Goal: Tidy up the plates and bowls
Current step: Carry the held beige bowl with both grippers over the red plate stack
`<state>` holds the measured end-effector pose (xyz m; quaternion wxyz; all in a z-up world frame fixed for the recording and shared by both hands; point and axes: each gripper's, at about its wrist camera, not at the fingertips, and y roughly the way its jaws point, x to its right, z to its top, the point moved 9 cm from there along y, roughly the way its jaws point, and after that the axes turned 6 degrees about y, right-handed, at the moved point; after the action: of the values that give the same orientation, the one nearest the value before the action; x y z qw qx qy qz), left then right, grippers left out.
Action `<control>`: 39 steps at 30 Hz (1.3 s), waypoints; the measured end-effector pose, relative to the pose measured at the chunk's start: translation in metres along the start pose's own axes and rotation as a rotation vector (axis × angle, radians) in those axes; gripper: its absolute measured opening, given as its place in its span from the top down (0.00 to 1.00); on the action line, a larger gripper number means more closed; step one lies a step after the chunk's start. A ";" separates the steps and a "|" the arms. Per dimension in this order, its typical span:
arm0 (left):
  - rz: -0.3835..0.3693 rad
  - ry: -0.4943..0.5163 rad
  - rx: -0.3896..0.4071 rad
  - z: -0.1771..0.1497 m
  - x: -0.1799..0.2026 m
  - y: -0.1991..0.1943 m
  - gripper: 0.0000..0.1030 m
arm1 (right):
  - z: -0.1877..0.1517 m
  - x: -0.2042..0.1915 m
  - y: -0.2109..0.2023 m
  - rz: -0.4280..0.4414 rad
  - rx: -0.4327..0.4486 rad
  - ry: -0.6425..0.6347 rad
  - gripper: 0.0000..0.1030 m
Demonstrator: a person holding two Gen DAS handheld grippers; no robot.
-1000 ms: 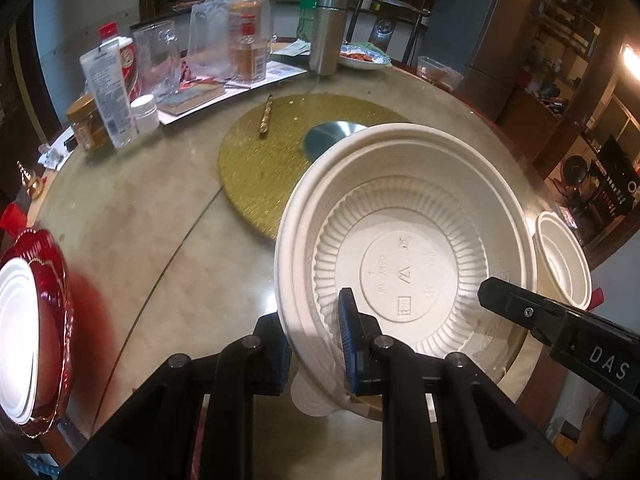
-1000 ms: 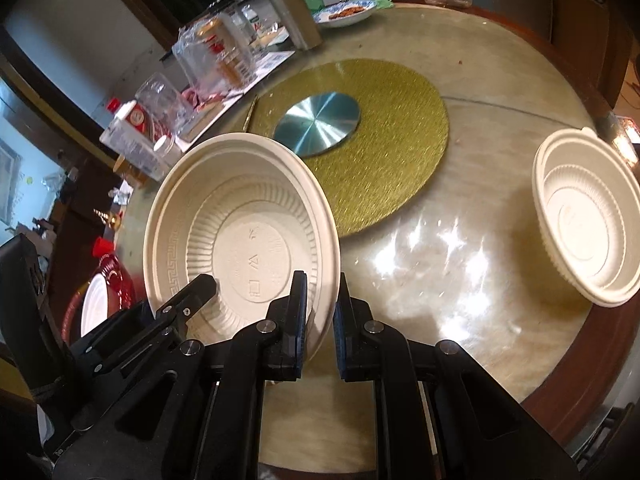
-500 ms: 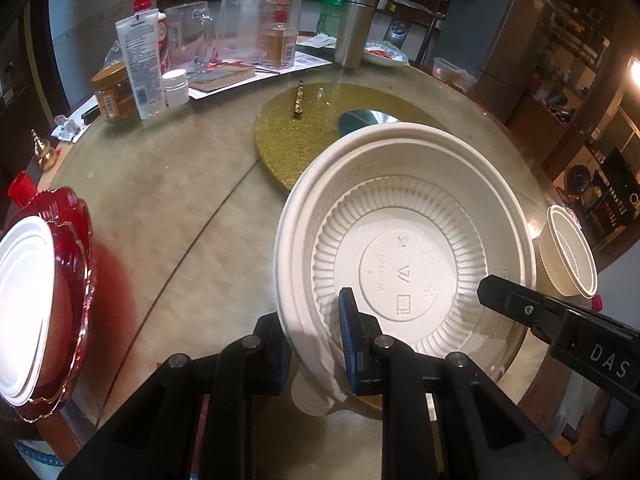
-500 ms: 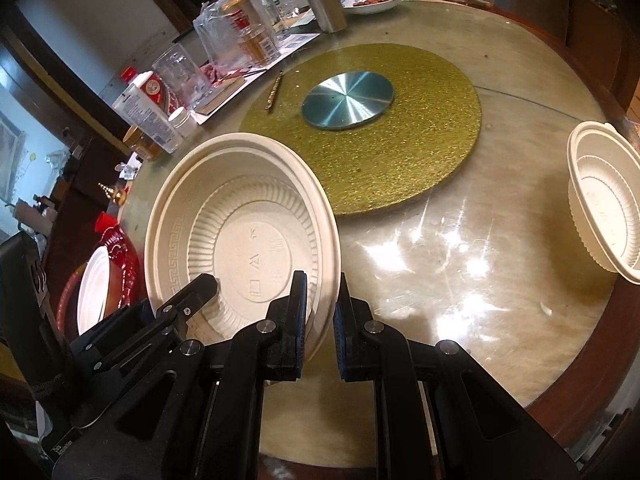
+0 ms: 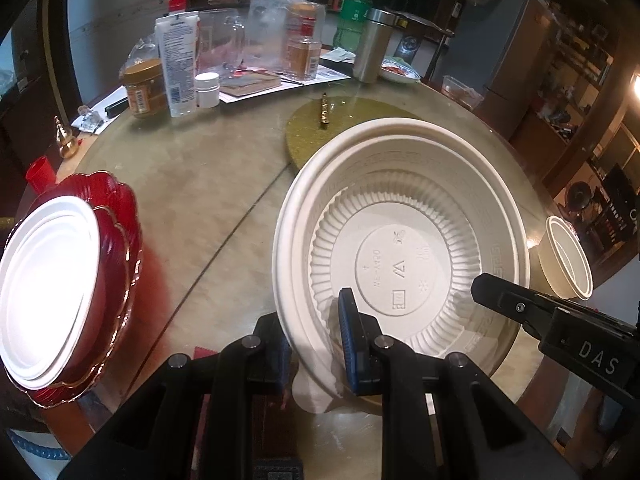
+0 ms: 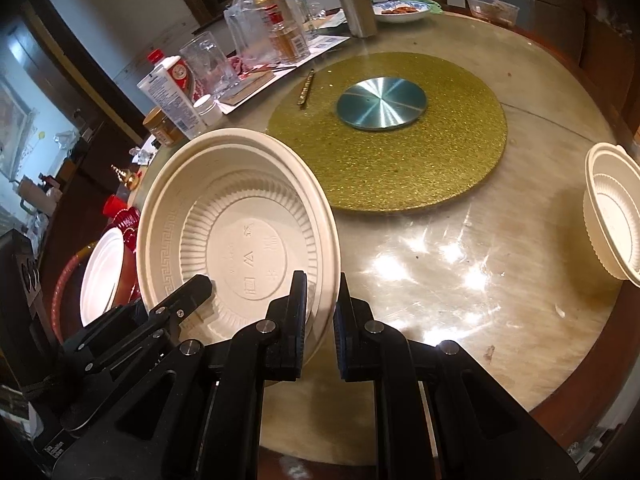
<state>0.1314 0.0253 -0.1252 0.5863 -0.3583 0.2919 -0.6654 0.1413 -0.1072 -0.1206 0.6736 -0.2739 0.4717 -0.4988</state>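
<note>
A large cream ribbed bowl (image 5: pixel 404 248) is held above the table by both grippers. My left gripper (image 5: pixel 316 344) is shut on its near rim. My right gripper (image 6: pixel 320 312) is shut on its other rim; the bowl shows at the left of the right wrist view (image 6: pixel 236 232). A white plate (image 5: pixel 44 284) lies on red scalloped plates (image 5: pixel 116 216) at the table's left edge, to the left of the held bowl. A second cream bowl (image 6: pixel 612 216) sits at the table's right edge; it shows small in the left wrist view (image 5: pixel 568 260).
A gold glitter turntable mat (image 6: pixel 400 160) with a metal disc (image 6: pixel 382 102) lies mid-table. Bottles, jars, glasses and a steel flask (image 5: pixel 372 52) crowd the far side. A small gold bar (image 5: pixel 323 109) lies on the mat. A dish of food (image 6: pixel 402 10) stands at the back.
Both grippers have carried the large bowl leftward, toward the red plates with the white plate, which now look larger and closer. The second bowl has slipped toward the right edge of both views.
</note>
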 end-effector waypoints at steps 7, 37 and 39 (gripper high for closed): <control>-0.001 -0.012 0.006 -0.002 -0.008 -0.002 0.81 | -0.003 -0.011 -0.003 -0.029 0.023 -0.043 0.88; 0.095 -0.113 0.094 -0.015 -0.083 -0.059 0.81 | -0.020 -0.103 0.001 0.065 0.016 -0.197 0.88; 0.109 -0.121 0.095 -0.018 -0.090 -0.063 0.81 | -0.022 -0.112 0.004 0.073 0.010 -0.211 0.88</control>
<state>0.0864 0.1228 -0.0968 0.6545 -0.3532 0.2431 -0.6228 0.1164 0.0002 -0.0922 0.7386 -0.3039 0.4055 -0.4447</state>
